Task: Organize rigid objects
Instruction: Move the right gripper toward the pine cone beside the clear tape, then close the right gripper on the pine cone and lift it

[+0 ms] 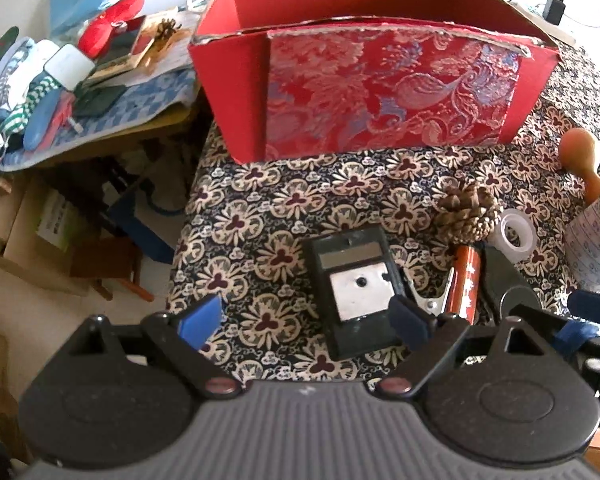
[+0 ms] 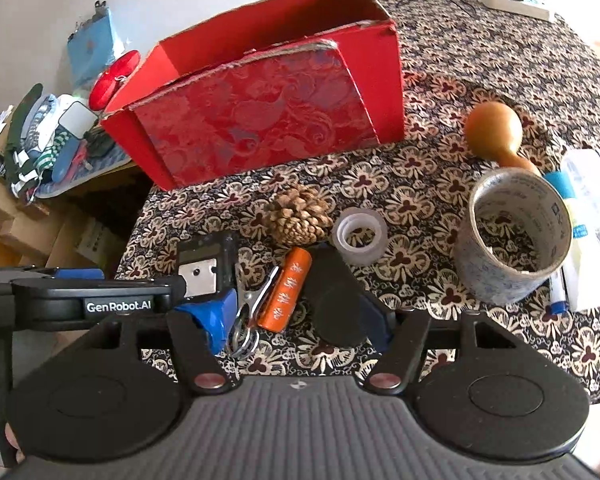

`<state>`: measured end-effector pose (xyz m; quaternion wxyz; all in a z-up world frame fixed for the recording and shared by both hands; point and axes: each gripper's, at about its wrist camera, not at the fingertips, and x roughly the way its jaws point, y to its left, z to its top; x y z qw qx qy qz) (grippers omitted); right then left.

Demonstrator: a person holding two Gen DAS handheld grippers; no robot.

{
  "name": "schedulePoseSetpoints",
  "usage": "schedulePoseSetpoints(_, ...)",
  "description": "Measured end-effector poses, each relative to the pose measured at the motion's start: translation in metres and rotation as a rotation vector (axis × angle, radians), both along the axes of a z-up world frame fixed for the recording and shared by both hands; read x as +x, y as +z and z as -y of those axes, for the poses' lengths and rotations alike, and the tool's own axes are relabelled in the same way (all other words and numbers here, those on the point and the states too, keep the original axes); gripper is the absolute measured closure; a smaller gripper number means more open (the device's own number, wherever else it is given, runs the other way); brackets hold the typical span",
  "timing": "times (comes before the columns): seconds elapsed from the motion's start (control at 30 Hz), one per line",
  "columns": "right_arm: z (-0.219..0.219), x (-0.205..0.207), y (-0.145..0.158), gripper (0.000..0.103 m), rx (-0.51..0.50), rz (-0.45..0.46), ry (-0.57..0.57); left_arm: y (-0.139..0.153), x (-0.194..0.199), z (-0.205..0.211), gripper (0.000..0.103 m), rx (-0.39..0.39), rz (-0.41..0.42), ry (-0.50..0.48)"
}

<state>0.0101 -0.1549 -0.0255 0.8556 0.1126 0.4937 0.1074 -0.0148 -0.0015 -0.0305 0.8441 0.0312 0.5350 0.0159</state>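
**Black box sits near the table's left edge**

"GenRobot.AI" reads on the left gripper (image 2: 204, 312). It's spread wide, its right pad touching the black box (image 1: 354, 294). Right gripper (image 2: 300, 320) gapes around an orange tube (image 2: 290, 288), holding nothing.

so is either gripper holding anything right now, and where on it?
Nothing is held. The left gripper is open, fingers either side of the black device on the tablecloth. The right gripper is open above the orange cylinder.
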Motion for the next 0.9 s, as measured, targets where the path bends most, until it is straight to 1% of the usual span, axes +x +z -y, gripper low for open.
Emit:
schedulePoseSetpoints(0.3,0.001,0.002,0.002,0.056,-0.002,-0.003,0.006,0.0,0.001,-0.002,0.013,-0.01,0.006,0.014)
schedulePoseSetpoints(0.57,0.004,-0.005,0.001,0.059,-0.004,-0.011,0.002,-0.002,-0.003,0.004,0.013,-0.014,0.001,-0.011)
schedulePoseSetpoints(0.9,0.007,-0.011,-0.005,0.06,0.008,-0.044,-0.014,-0.007,-0.011,0.009,0.013,-0.009,-0.02,-0.038)
